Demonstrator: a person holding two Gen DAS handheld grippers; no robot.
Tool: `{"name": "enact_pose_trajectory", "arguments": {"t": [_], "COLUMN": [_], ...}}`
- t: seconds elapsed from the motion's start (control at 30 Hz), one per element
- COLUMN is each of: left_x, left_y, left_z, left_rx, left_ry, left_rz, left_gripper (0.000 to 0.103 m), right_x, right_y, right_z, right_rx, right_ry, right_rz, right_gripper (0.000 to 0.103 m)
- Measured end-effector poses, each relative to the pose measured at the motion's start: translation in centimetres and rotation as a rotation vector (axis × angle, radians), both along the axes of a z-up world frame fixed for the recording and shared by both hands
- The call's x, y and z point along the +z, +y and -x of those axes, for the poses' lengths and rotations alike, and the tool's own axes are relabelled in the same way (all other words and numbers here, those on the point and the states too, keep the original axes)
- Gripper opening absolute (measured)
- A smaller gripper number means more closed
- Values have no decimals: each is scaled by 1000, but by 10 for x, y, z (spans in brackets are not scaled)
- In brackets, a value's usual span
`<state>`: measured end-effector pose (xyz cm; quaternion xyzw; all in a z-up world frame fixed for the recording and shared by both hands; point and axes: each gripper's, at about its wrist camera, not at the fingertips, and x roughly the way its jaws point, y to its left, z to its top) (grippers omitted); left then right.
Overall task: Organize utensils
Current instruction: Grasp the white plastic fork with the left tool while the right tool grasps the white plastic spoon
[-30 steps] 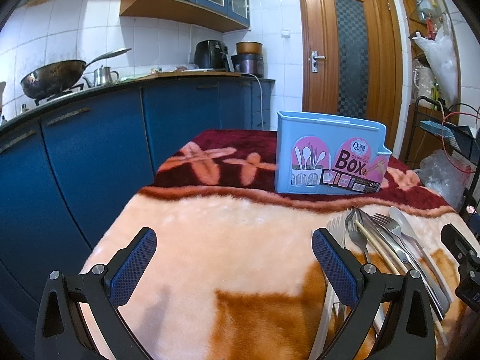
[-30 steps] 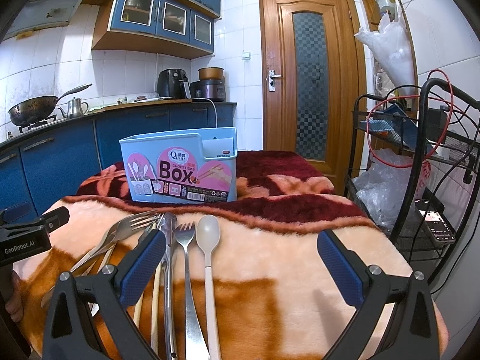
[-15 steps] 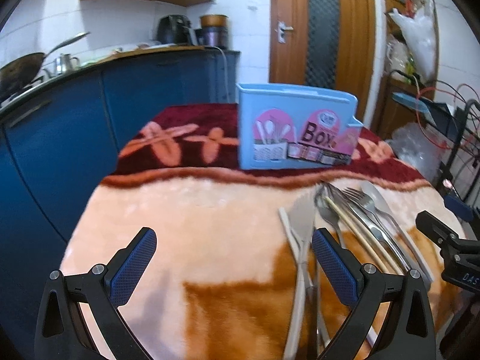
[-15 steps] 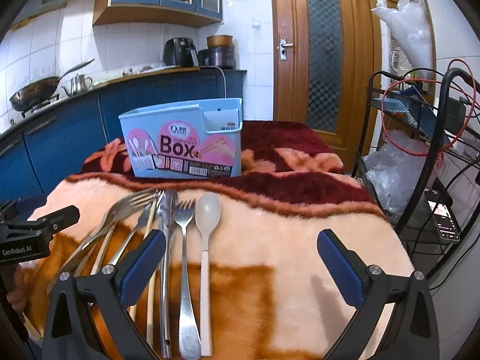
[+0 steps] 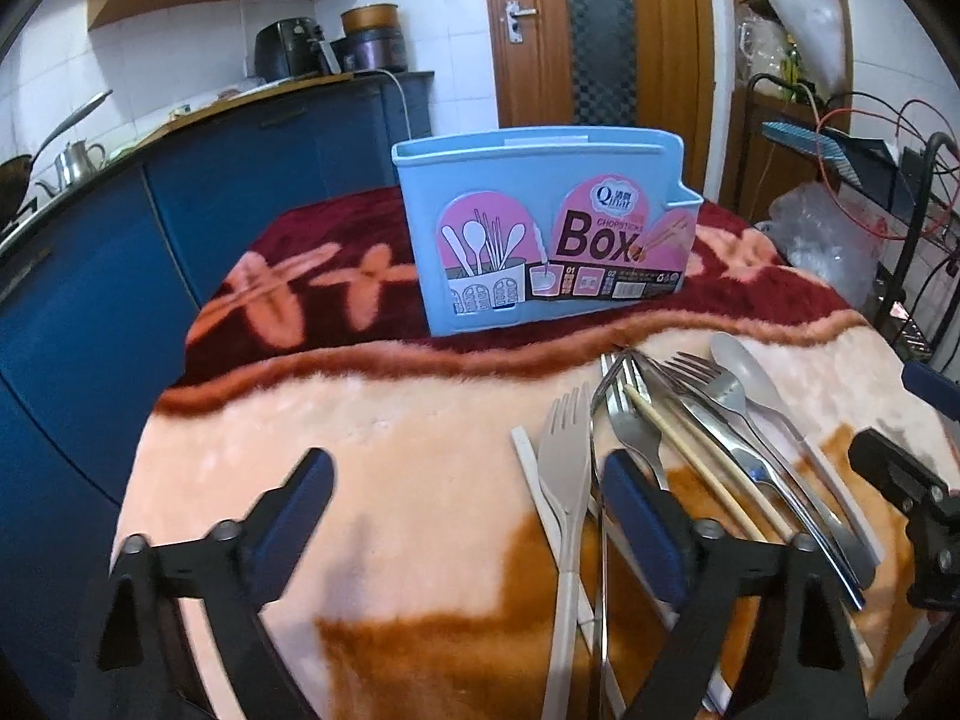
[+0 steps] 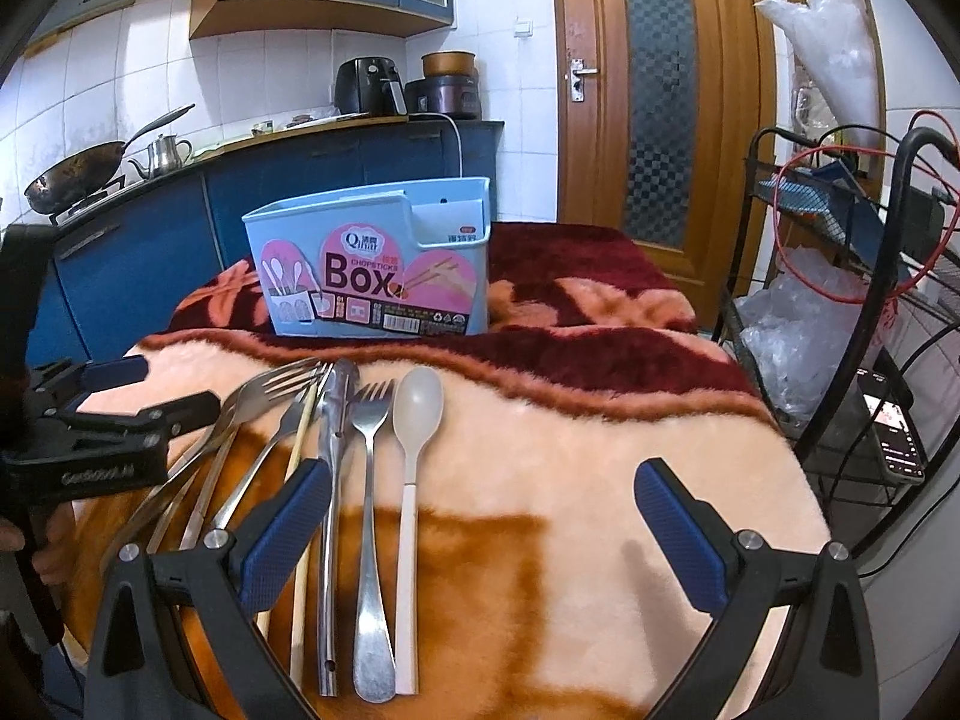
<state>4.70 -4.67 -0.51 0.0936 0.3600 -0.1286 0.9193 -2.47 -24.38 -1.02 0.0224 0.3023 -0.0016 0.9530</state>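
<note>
Right now both your left gripper (image 5: pixel 468 516) and right gripper (image 6: pixel 480 516) hang spread wide, holding nothing. The white spoon (image 6: pixel 414 420) lies lengthwise between the right gripper's fingers, bowl toward the blue chopsticks box (image 6: pixel 372 264); your right side is nearer.

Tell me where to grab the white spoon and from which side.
Grip the white spoon on its slim straight handle, around mid-length, right gripper coming from above with fingers across the handle. It lies flat on the blanket, bowl towards the blue box. Its right side is free; a metal fork lies close on the left, so one finger must slip between them.
</note>
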Motion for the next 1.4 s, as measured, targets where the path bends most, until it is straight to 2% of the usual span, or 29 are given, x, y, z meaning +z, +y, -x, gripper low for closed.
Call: {"name": "enact_pose_trajectory", "arguments": {"t": [0.13,0.27,0.3,0.33,0.37,0.5,0.63,0.87,1.0,1.03,1.13,1.23,1.3,1.4], "left_x": [-3,-10,-11,-12,-12,-10,-12,-11,-9,-9,-13,-17,-17,-20], "left_y": [2,0,-1,0,2,15,26,41,43,42,31,19,19,27], "left_z": [-7,-11,-11,-11,-12,-17,-22,-31,-31,-29,-23,-15,-13,-20], "left_rx": [-19,-24,-22,-18,-13,6,35,55,33,19,-24,-68,-70,-33], "left_ry": [50,76,78,80,86,114,134,242,295,307,341,332,327,372], "left_rz": [51,35,30,28,31,104,95,129,134,125,40,-68,-76,-26], "left_gripper": [71,70,65,56,53,32,30,32,59,63,70,77,78,82], "right_x": [-2,-2,-2,-2,-2,-1,3,10,9,8,4,3,1,-5], "right_y": [-1,-3,-3,-3,-3,-2,1,10,14,14,12,11,11,12], "right_z": [-1,-2,-2,-3,-3,-3,-5,-25,-44,-48,-60,-66,-68,-72], "right_rx": [3,2,3,2,3,12,27,108,140,146,150,170,173,176], "right_ry": [6,8,8,8,9,12,16,115,239,264,378,451,487,537], "right_rz": [-5,-12,-12,-10,-10,-13,-1,12,-4,-10,-37,-77,-82,-80], "right_gripper": [103,103,103,103,103,103,103,90,79,75,65,60,60,60]}}
